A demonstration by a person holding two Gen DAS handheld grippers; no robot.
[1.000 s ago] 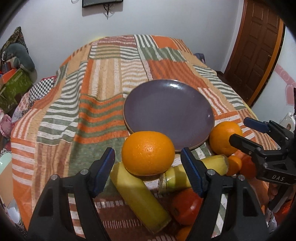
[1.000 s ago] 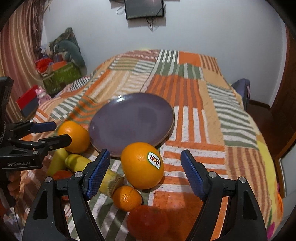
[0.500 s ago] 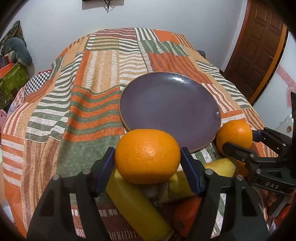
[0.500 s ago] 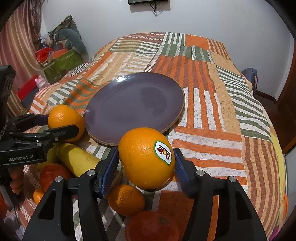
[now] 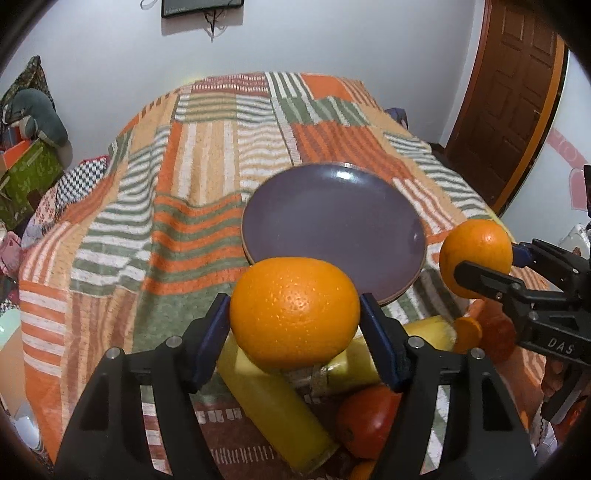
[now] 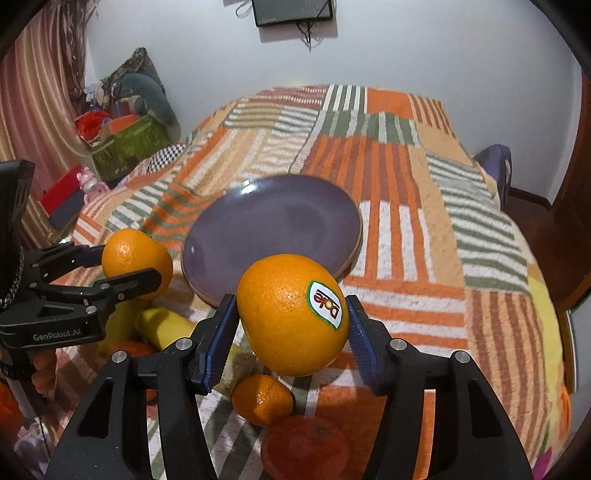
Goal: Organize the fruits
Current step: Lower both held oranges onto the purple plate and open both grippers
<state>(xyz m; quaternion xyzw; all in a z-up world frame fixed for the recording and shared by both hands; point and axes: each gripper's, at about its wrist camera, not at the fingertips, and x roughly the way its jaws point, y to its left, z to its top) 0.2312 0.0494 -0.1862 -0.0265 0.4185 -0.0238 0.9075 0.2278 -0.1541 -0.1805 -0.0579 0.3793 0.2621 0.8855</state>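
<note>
Oranges: two large ones, each lifted clear of the bed. The plain orange [image 5: 294, 313] sits in the left tool [image 5: 295, 338]; the stickered orange [image 6: 291, 317] sits in the right tool [image 6: 291, 341].
Left tool: its blue pads [image 5: 212, 338] are clamped on the plain orange's sides, angled down toward the plate.
Right tool: its jaws have just been closing and now press on the stickered orange, label facing the camera.
Plate: a bare purple plate [image 5: 314, 206] lies on the bed just beyond both oranges, most likely where they are meant to go, which would explain both being carried toward it.
Other fruit: left on the bed below the tools are two bananas [image 5: 273, 406], a small mandarin [image 6: 263, 400] and a reddish fruit [image 6: 304, 446], bunched together near the plate's near edge.
Bed: a striped orange, green and cream patchwork blanket [image 5: 122, 206] covers it.
Room: a wooden door [image 5: 509, 92] stands at the right; a dark screen [image 6: 291, 11] hangs on the far wall.
</note>
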